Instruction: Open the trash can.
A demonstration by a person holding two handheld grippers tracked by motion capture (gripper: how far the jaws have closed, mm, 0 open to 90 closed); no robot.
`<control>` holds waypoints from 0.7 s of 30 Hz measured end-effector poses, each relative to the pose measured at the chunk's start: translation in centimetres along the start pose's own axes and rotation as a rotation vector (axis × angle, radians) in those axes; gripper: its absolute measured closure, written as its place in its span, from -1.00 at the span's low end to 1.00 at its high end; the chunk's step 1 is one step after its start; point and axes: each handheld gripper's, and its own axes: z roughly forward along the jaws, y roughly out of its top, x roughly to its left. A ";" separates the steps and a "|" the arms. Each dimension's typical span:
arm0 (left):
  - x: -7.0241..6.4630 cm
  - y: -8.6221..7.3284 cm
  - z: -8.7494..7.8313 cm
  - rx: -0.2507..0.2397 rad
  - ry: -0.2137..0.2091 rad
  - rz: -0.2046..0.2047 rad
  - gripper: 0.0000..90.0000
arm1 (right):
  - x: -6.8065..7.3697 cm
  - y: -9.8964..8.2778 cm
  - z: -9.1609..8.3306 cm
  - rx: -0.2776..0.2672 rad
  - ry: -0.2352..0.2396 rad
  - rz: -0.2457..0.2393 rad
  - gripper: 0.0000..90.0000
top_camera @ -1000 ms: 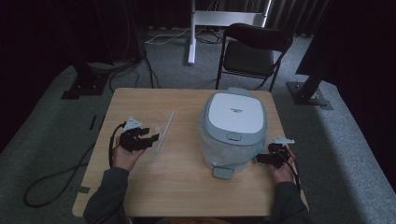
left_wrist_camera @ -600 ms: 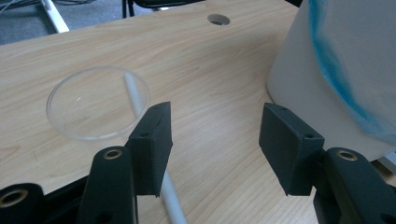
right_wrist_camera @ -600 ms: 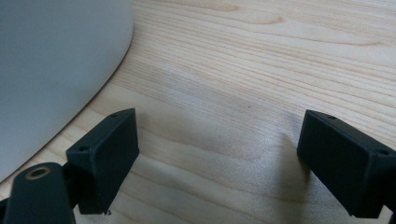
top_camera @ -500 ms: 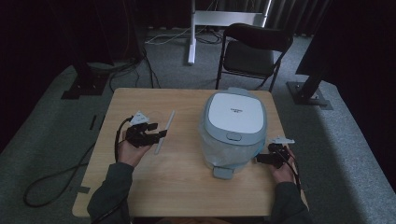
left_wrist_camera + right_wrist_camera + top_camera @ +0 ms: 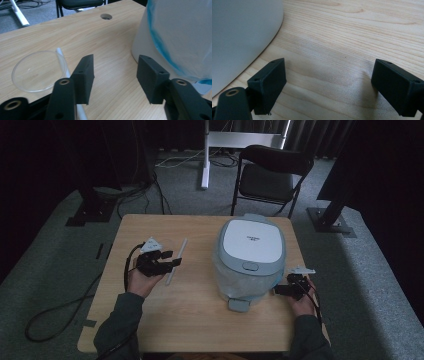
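The left gripper [image 5: 169, 261] hovers over the left half of the wooden table [image 5: 200, 330], its jaws spread with nothing between them — they have just been closing a little. Directly under it lies the clear spoon [image 5: 176, 261], a long pale handle running from about one o'clock down to seven o'clock in the high view. In the left gripper view its round clear bowl [image 5: 38, 70] sits at ten o'clock from the jaws, and the handle [image 5: 63, 59] passes beneath the left jaw.

The right gripper [image 5: 278, 289] rests at four o'clock from the rice cooker [image 5: 250, 255], jaws wide apart over bare wood, holding nothing.

The step in hand looks like picking up the spoon. To do it well, centre the handle between the jaws rather than under one of them — a small sideways shift should do. Lower until the pads flank the handle near its middle, away from the slippery bowl. Close gently; the thin handle could skate off the wood or twist. Keep clear of the cooker's side.
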 end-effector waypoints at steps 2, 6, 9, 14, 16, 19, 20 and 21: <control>-0.1 0.2 0.0 0.000 -0.006 0.006 0.16 | 0.0 0.0 0.0 0.000 0.000 0.000 -0.74; -0.4 0.5 -0.1 0.003 -0.018 0.016 0.28 | 0.0 0.0 0.0 0.000 0.000 0.000 -0.74; -0.5 0.8 -0.2 0.001 -0.022 0.024 0.30 | 0.0 0.0 0.0 0.000 0.000 0.000 -0.74; -0.9 1.4 -0.7 -0.021 -0.058 0.034 0.47 | 0.0 0.0 0.0 0.000 0.000 0.000 -0.74; -1.1 1.7 -0.8 -0.029 -0.069 0.042 0.49 | 0.0 0.0 0.0 0.000 0.000 0.000 -0.74; -1.4 2.0 -1.0 -0.032 -0.084 0.060 0.62 | 0.0 0.0 0.0 0.000 0.000 0.000 -0.74; -1.5 2.1 -1.0 -0.031 -0.086 0.068 0.67 | 0.0 0.0 0.0 0.000 0.000 0.000 -0.74; -1.6 2.2 -1.0 -0.030 -0.090 0.075 0.67 | 0.0 0.0 0.0 0.000 0.000 0.000 -0.74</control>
